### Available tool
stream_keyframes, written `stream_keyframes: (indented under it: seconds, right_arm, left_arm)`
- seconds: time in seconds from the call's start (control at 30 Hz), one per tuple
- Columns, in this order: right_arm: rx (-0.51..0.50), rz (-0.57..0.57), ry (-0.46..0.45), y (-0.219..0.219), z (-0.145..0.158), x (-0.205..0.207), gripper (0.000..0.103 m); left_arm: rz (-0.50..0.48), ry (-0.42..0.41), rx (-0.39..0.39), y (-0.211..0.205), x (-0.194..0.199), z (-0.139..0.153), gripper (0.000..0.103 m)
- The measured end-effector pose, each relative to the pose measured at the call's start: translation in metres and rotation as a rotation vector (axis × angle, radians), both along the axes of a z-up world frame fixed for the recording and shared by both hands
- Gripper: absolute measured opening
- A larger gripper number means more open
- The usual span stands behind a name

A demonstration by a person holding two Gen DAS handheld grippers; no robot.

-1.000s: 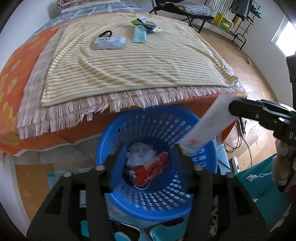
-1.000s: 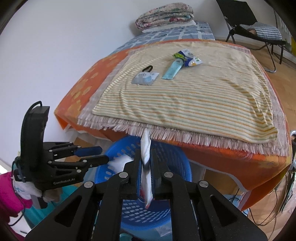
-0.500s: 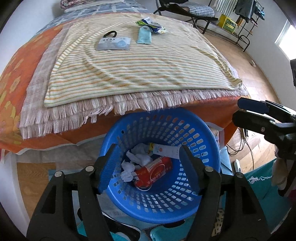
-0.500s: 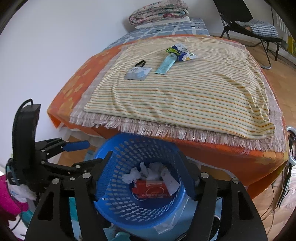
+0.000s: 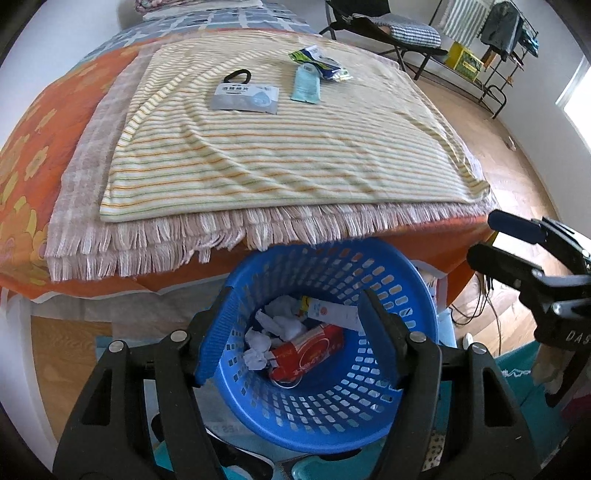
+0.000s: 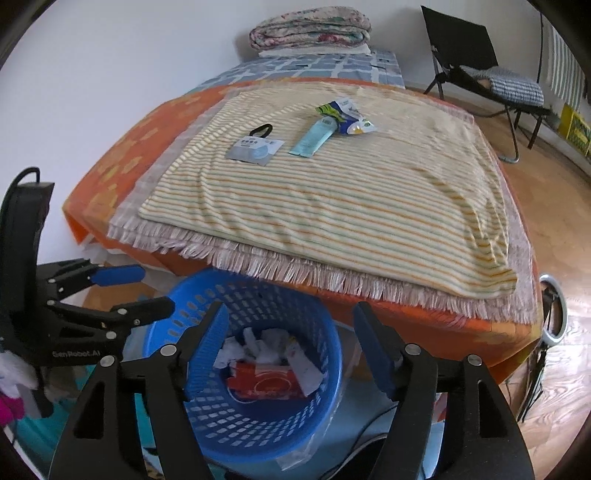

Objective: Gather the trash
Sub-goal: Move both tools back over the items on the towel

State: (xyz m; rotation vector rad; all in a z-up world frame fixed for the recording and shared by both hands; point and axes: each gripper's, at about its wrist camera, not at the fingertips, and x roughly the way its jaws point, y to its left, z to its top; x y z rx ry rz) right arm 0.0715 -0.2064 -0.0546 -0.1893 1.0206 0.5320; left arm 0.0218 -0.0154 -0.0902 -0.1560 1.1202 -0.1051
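A blue mesh basket (image 5: pixel 332 424) stands on the floor at the foot of the bed. Inside lie a red packet (image 5: pixel 314 354), crumpled white tissues (image 5: pixel 280 321) and a white wrapper (image 5: pixel 332 314). My left gripper (image 5: pixel 299 332) hovers over the basket, open and empty. My right gripper (image 6: pixel 291 332) also hangs above the basket (image 6: pixel 258 435), its jaws opening with nothing between them. On the striped blanket rest a grey packet (image 6: pixel 255 149), a teal sachet (image 6: pixel 314 136) and a green-and-blue wrapper (image 6: pixel 347 114).
A black hair tie (image 6: pixel 260 130) lies by the grey packet. A folded quilt (image 6: pixel 310 27) sits at the bed's head. A black chair (image 6: pixel 480 81) and a drying rack (image 5: pixel 491 33) stand along the far wall. Cables trail on the wooden floor (image 5: pixel 480 302).
My right gripper opened and let go of the white wrapper, which now lies in the basket. The left jaws widened a little. Both grippers stayed above the basket.
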Motion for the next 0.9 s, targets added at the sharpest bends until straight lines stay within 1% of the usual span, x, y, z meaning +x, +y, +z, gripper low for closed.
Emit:
stream_keyframes:
  seconds: [0.27,0.3,0.37,0.5,0.67,0.87,0.9]
  right_arm:
    - [-0.031,-0.017,-0.034,0.003,0.006,0.007,0.07]
    - [-0.027,-0.019,-0.034,0.002,0.007,0.009,0.07]
    - [-0.015,-0.029,-0.033,0.001,0.008,0.013,0.071]
    - [-0.005,-0.052,-0.043,-0.001,0.011,0.024,0.071]
    - [0.029,-0.073,-0.1,-0.003,0.022,0.039,0.071]
    - [0.069,-0.046,-0.166,0.004,0.035,0.07,0.071]
    - [0.073,-0.042,-0.168,0.006,0.037,0.078,0.073]
  left_arm:
    - [0.029,-0.009,-0.022,0.01,0.02,0.014,0.07]
    - [0.034,-0.009,-0.026,0.012,0.025,0.016,0.07]
    - [0.04,-0.011,-0.032,0.015,0.034,0.02,0.079]
    - [0.059,-0.018,-0.032,0.025,0.055,0.026,0.079]
    - [0.105,-0.027,-0.046,0.044,0.084,0.031,0.079]
    - [0.131,-0.058,-0.039,0.057,0.117,0.039,0.079]
    - [0.133,-0.065,-0.037,0.058,0.124,0.039,0.079]
